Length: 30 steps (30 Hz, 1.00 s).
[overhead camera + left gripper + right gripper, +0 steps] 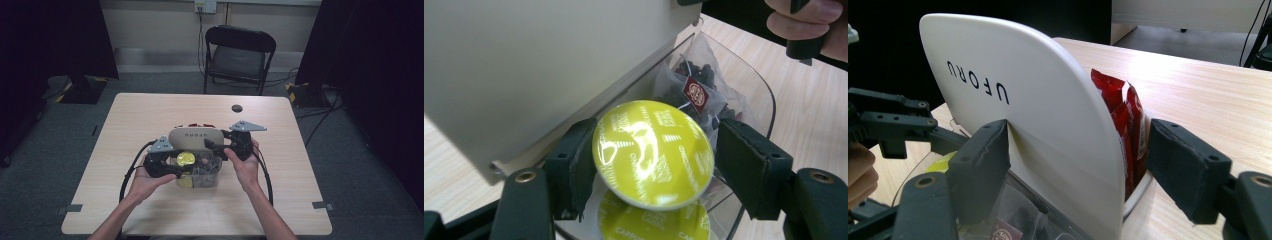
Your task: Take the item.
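The worktop (150,115) is finished in pale wood-grain laminate, matt and smooth. The lid (1048,125) is seen as off-white plastic, smooth, with a satin sheen. The container (759,95) is made of clear glossy plastic. The capsule (654,152) is topped with shiny yellow-green foil, strongly reflective. The tea bag (694,85) is formed of translucent mesh. The packets (1125,120) are wrapped in glossy red film. The pads (749,165) of the left gripper are covered in matt black, slightly rough foam or rubber.

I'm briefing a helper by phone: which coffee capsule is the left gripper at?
On the table stands a clear box with its white lid raised. Between the left gripper's jaws is the top capsule, its yellow-green foil tilted above a second one.
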Each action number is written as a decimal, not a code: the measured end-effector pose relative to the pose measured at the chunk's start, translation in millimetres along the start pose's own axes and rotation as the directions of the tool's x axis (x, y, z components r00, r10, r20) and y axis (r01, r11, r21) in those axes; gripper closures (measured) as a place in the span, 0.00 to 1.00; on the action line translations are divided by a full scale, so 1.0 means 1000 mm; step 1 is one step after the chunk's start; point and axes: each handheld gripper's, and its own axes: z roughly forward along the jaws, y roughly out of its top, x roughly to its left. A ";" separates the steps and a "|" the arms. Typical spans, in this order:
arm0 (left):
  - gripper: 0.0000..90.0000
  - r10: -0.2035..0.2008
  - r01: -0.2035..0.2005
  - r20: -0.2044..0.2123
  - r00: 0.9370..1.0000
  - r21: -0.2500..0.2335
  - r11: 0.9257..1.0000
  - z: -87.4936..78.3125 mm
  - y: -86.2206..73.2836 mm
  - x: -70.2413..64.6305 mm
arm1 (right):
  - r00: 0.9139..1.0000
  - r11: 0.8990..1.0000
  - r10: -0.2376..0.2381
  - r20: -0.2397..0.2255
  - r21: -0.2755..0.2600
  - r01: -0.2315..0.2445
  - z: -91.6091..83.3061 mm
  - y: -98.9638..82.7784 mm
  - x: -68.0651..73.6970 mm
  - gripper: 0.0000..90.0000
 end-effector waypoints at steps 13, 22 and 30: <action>0.41 0.002 -0.002 0.022 1.000 0.002 1.000 0.002 -0.002 -0.001 | 1.000 1.000 -0.004 -0.003 -0.001 0.004 0.002 0.000 0.002 0.28; 0.42 -0.001 0.001 0.027 1.000 0.012 1.000 0.008 -0.003 -0.003 | 1.000 1.000 -0.008 -0.007 0.003 0.008 0.002 -0.001 0.003 0.28; 0.43 -0.005 0.004 0.030 1.000 0.011 1.000 0.007 -0.003 -0.003 | 1.000 1.000 -0.009 -0.010 0.001 0.009 0.003 -0.001 0.002 0.28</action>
